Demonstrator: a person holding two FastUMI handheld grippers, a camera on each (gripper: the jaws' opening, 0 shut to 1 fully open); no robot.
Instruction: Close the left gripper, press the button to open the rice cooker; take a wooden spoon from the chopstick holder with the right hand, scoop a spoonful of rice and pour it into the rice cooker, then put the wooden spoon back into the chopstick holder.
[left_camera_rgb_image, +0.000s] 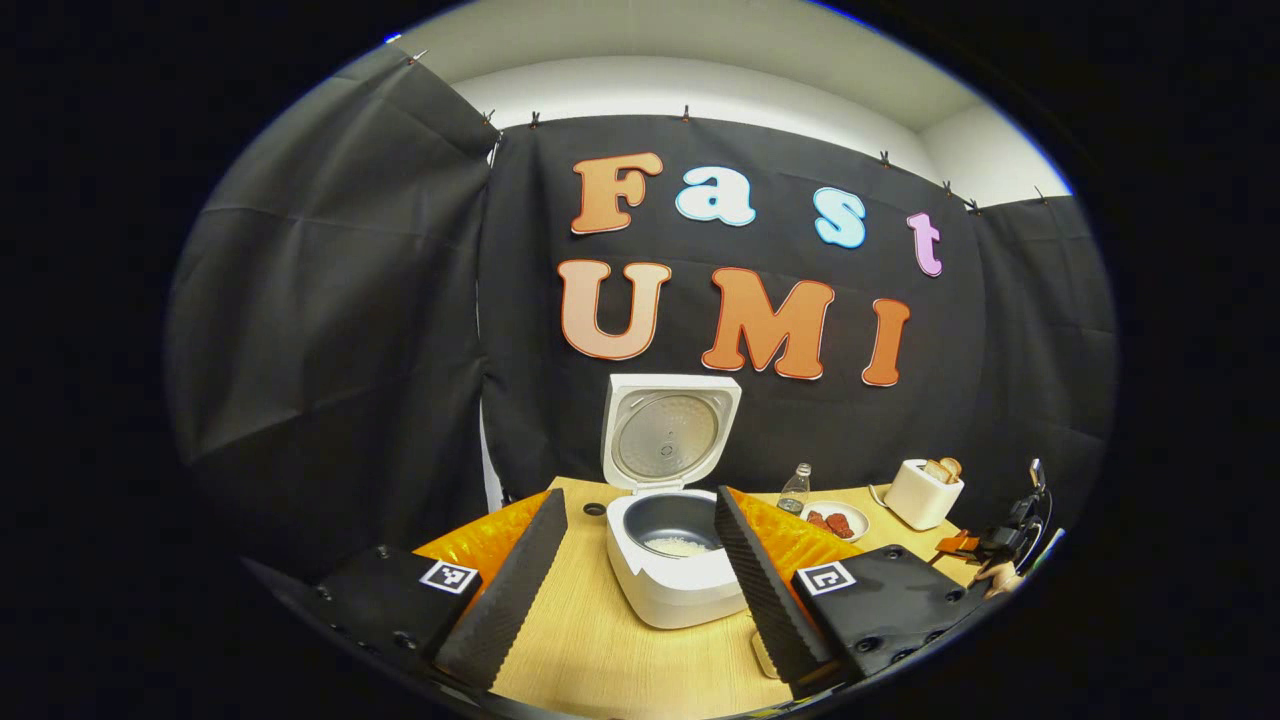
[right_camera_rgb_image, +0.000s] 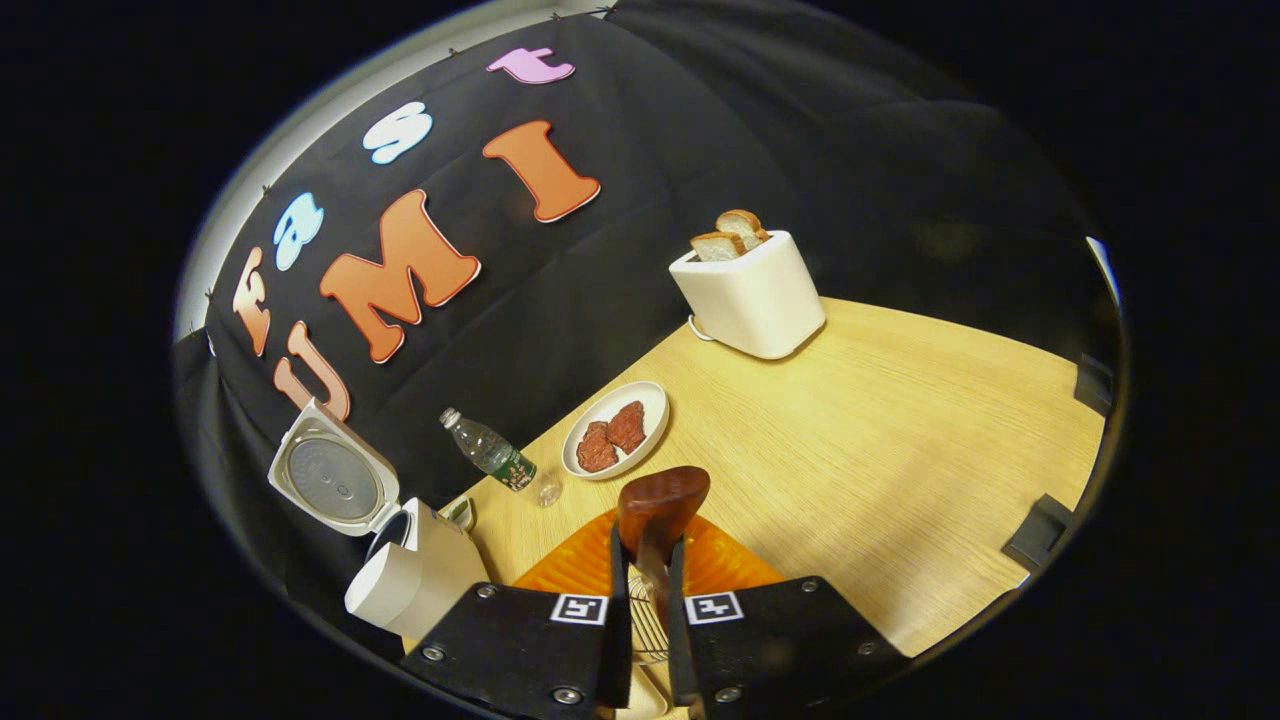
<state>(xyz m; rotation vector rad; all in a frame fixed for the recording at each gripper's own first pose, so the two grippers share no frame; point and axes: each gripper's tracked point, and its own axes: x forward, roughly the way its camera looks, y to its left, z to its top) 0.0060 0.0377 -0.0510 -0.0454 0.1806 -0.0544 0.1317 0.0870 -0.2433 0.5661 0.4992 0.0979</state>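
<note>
The white rice cooker (left_camera_rgb_image: 672, 585) stands on the wooden table (left_camera_rgb_image: 590, 640) with its lid (left_camera_rgb_image: 668, 430) raised, and white rice lies in the dark inner pot (left_camera_rgb_image: 678, 545). My left gripper (left_camera_rgb_image: 638, 494) is open, its fingers spread to either side of the cooker and holding nothing. My right gripper (right_camera_rgb_image: 648, 545) is shut on the handle of the wooden spoon (right_camera_rgb_image: 662, 500), whose bowl points up and away. A wire chopstick holder (right_camera_rgb_image: 648, 615) shows just below, between its fingers. The cooker (right_camera_rgb_image: 410, 585) lies to the left in the right gripper view. The right gripper (left_camera_rgb_image: 1000, 548) appears far right in the left gripper view.
A white toaster (right_camera_rgb_image: 755, 295) with two bread slices stands at the back of the table. A white plate (right_camera_rgb_image: 640, 405) with red meat pieces and a small water bottle (right_camera_rgb_image: 490, 452) lie between toaster and cooker. Bare wood (right_camera_rgb_image: 900, 450) stretches right of the plate.
</note>
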